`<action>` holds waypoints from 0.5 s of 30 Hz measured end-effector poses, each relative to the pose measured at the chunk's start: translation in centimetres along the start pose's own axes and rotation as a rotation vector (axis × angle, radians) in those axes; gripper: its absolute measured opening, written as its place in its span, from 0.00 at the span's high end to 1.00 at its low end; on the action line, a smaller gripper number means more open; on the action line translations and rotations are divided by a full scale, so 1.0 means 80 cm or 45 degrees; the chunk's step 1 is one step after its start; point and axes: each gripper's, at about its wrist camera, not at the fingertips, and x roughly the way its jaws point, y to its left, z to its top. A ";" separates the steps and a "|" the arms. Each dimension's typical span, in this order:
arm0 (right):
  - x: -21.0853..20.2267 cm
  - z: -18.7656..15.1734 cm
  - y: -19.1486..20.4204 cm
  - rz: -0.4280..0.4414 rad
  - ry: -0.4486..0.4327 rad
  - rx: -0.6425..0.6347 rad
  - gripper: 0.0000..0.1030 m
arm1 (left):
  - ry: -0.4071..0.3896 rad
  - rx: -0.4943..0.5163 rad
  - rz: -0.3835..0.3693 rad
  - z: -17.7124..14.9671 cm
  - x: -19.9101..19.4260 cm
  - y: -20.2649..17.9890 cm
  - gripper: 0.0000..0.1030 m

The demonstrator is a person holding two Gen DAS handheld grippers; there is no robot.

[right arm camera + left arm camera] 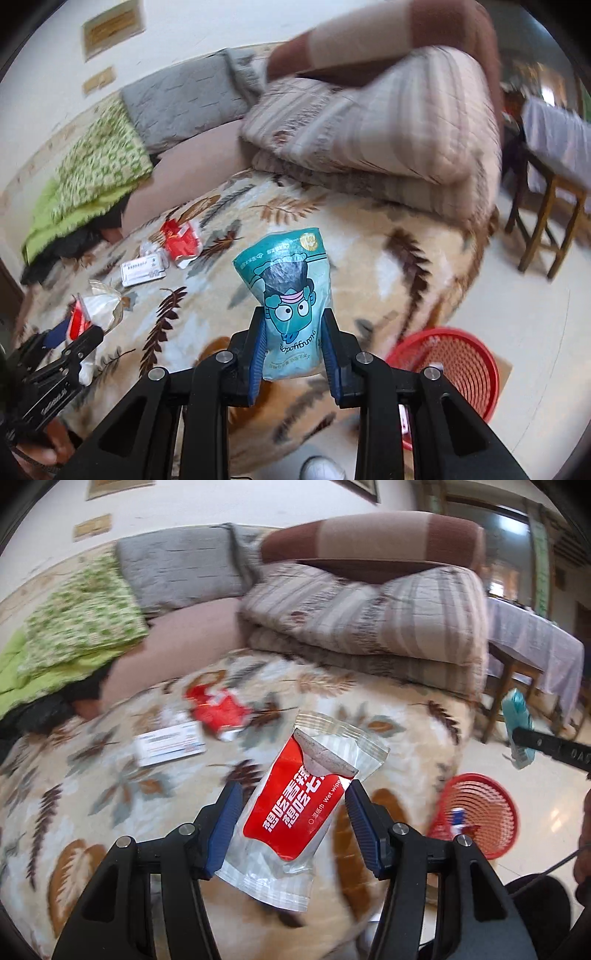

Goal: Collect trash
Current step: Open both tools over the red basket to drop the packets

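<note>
Your left tool (293, 788) has hold of a red-and-clear wet-wipe packet (295, 805). Its blue pads press the packet's two edges with the jaws set about halfway apart, and the packet stands tilted above the leaf-patterned blanket (110, 797) on the bed.

Your right tool (293, 325) is clamped on a teal snack bag (291, 295) printed with a cartoon face. The jaws are narrow and pinch the bag at its lower half, so the top flares out above the pads.

The red mesh basket (484, 812) sits on the pale floor off the near right edge of the bed, just right of both tools. Small scraps of trash lie inside it.

Trash left on the blanket: a crumpled red wrapper (218, 710) toward the far left, and a white printed packet (170, 744) just near of it.

Folded striped quilts (369, 624) are stacked at the far side of the bed, with a grey cushion (181, 565) and a green patterned cover (81, 616) to their left.

In the right wrist view, your left tool appears at the near left edge. The background in both views is blurred.
</note>
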 end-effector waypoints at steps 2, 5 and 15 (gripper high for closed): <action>-0.011 -0.008 -0.037 -0.072 -0.013 0.047 0.71 | 0.020 0.045 -0.087 0.010 0.010 -0.024 0.45; -0.016 -0.022 -0.092 -0.120 0.009 0.146 0.70 | 0.060 0.118 -0.256 0.027 0.029 -0.072 0.45; -0.003 -0.065 -0.222 -0.094 0.101 0.446 0.70 | 0.287 0.290 -0.609 0.043 0.110 -0.214 0.45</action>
